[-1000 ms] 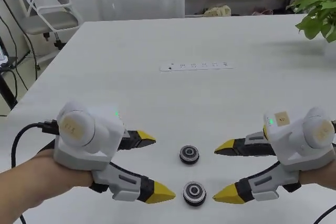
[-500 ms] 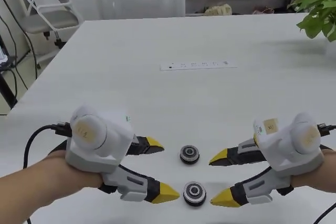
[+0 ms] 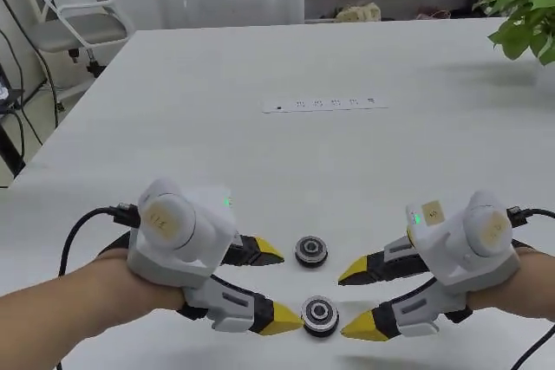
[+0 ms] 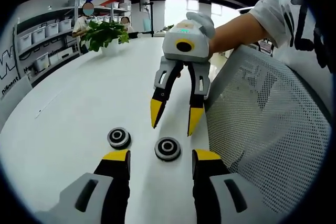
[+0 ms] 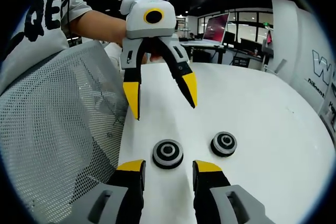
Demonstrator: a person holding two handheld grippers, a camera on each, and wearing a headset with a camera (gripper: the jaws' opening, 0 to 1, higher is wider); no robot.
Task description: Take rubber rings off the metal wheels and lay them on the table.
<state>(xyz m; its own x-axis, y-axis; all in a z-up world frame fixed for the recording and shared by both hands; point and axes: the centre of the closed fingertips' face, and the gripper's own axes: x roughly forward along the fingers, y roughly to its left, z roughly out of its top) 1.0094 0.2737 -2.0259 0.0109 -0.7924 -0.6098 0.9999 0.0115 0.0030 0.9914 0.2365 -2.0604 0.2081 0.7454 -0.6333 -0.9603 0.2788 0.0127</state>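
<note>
we hold both grippers low over the white table [image 3: 347, 162], tips facing each other. the left gripper [image 3: 282, 286] and the right gripper [image 3: 349, 301] both stand wide apart, gripping nothing. of metal wheels we count two: the near wheel [image 3: 320, 314] lies between the lower tips, the far wheel [image 3: 311, 250] just beyond. each wears a dark rubber ring [image 4: 157, 149]. our forearms [image 3: 61, 301] are cut off at the frame edge.

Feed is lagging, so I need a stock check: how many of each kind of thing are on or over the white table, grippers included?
Round metal wheels with black rubber rings: 2
Yellow-tipped two-jaw grippers: 2, left gripper and right gripper
White power strip: 1
Green leafy plant: 1
Total: 6
</note>
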